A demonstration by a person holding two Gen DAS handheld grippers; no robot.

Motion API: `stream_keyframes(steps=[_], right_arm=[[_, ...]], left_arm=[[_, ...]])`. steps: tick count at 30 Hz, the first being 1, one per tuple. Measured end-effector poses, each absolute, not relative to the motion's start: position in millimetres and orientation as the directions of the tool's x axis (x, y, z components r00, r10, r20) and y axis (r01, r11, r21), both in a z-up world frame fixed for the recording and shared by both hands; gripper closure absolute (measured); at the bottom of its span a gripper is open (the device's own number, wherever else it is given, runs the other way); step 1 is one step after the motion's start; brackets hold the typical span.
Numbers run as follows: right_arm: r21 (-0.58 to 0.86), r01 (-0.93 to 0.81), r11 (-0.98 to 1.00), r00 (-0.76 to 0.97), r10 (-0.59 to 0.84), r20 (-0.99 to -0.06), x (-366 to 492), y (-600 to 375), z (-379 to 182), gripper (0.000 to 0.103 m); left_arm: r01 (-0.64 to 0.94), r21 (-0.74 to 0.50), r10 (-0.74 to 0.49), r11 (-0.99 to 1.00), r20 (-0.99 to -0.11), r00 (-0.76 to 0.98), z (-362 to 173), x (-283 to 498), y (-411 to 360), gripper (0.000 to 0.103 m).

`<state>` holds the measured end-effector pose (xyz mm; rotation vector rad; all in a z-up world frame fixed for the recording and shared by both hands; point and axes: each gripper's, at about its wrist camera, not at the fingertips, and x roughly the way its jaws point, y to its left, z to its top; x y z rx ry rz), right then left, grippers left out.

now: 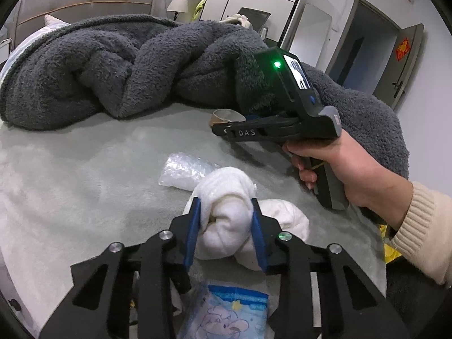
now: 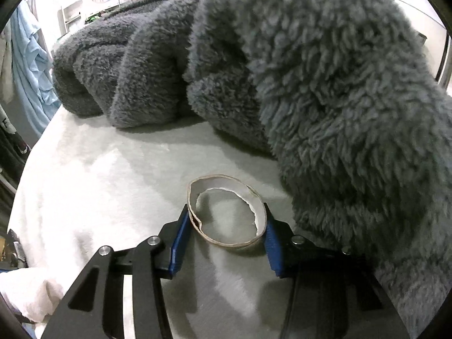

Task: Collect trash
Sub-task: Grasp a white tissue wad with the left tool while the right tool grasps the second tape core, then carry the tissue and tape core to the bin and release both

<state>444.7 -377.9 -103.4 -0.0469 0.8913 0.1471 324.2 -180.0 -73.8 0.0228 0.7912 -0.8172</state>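
Note:
My left gripper [image 1: 226,209] is shut on a white wad of tissue [image 1: 226,197] and holds it over the pale bed sheet [image 1: 70,183]. A second white wad [image 1: 282,220] lies just right of it. A clear plastic bag [image 1: 183,169] lies beyond, and a blue-printed wrapper [image 1: 226,310] lies below the gripper. My right gripper [image 2: 226,212] has its blue pads touching both sides of an empty cardboard tape ring [image 2: 226,212] on the sheet; the ring is squashed to an oval. The right gripper also shows in the left wrist view [image 1: 226,130], beside the ring [image 1: 226,114].
A bulky dark grey fleece blanket [image 1: 113,65] is piled across the back and right of the bed, close against the right gripper [image 2: 339,99]. A padded headboard [image 1: 84,0], a lamp [image 1: 178,5] and a door [image 1: 401,65] stand behind.

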Motion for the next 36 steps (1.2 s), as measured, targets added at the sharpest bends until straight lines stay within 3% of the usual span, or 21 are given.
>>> stream_keyframes(steps=[10, 22, 26, 36], right_arm=[[0.044, -0.157, 0.987, 0.67, 0.139, -0.729, 414, -365, -67, 0.055], [0.077, -0.221, 0.972, 0.721, 0.216, -0.658, 371, -331, -29, 0.055], [0.096, -0.253, 0.963, 0.729, 0.255, -0.635, 346, -305, -18, 0.055], [0.12, -0.336, 0.934, 0.705, 0.333, -0.626, 297, -237, -9, 0.055]], left_arm=[[0.629, -0.293, -0.663, 0.72, -0.56, 0.497, -49, 305, -148, 0.069], [0.586, -0.333, -0.674, 0.739, -0.389, 0.628, -4, 264, -96, 0.069], [0.526, -0.312, -0.612, 0.791, -0.404, 0.68, 0, 254, -74, 0.069], [0.372, -0.221, -0.431, 0.901, -0.541, 0.722, -17, 238, -34, 0.069]])
